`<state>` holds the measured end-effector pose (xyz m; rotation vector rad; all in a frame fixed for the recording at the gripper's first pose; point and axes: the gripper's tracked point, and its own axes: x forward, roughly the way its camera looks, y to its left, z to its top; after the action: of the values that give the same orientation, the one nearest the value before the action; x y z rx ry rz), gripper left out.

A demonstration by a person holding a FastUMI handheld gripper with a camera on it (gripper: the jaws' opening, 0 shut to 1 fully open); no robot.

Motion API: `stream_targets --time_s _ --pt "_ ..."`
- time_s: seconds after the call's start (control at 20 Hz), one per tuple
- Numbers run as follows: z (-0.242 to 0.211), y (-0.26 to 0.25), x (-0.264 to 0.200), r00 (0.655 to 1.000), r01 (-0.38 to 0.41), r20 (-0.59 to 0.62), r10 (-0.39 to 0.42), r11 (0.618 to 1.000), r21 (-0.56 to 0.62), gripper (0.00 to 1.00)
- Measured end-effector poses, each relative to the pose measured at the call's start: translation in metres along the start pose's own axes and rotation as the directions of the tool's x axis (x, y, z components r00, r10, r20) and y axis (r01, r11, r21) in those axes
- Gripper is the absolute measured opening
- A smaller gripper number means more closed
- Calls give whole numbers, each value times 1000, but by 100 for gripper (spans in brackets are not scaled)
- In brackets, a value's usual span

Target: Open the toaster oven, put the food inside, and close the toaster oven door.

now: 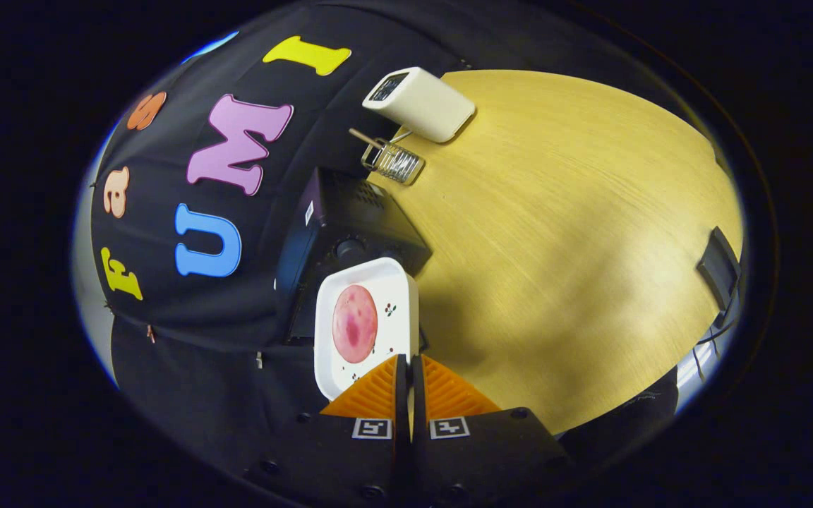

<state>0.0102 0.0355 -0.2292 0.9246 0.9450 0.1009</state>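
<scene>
My gripper [408, 361] is shut on the near rim of a white square plate [398, 282], which hangs in the air, tilted on edge. A round pink slice of meat [355, 323] lies on the plate. Just beyond the plate stands the black toaster oven [350, 219] on the wooden table, with a knob [348, 248] facing me. The plate covers part of the oven's front, so I cannot tell how its door stands.
Beyond the oven, a small wire rack [394, 161] with a wooden handle lies on the wooden table [555, 233]. A cream box-shaped appliance [420, 104] stands behind it. A dark clamp-like object [718, 268] sits at the table's far side edge.
</scene>
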Motion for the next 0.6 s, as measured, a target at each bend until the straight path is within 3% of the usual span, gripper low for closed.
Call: stream_targets --time_s 0.35,0.6 --pt "-40 33 60 997 30 -75 -34 998 -55 5" --pt "-50 54 106 999 35 -37 -37 999 -37 5"
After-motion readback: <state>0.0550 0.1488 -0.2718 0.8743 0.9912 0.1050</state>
